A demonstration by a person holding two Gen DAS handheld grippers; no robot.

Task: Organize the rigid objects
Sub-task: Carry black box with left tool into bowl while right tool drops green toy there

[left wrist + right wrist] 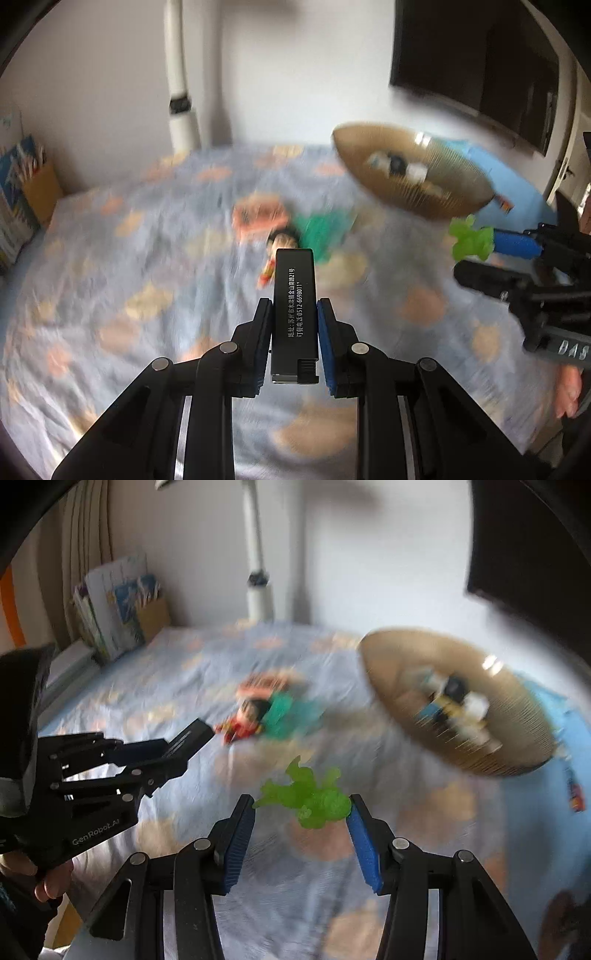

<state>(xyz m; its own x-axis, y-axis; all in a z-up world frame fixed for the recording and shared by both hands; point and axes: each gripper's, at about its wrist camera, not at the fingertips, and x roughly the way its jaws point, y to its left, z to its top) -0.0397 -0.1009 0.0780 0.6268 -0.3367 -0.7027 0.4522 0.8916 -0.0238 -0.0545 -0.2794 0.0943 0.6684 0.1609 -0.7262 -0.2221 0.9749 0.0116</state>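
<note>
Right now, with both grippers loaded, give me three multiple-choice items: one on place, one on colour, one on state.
1. Where is the wicker basket?
A. far right on the bed
B. on the floor
C. in a gripper

2. What colour is the toy in the right gripper?
A. red
B. green
C. white

3. How is the left gripper?
A. open, empty
B. shut on the black lighter
C. out of view

Answers: A, the basket sits at the bed's right; B, translucent green figure; C is wrong, so B: both pads press the lighter.
</note>
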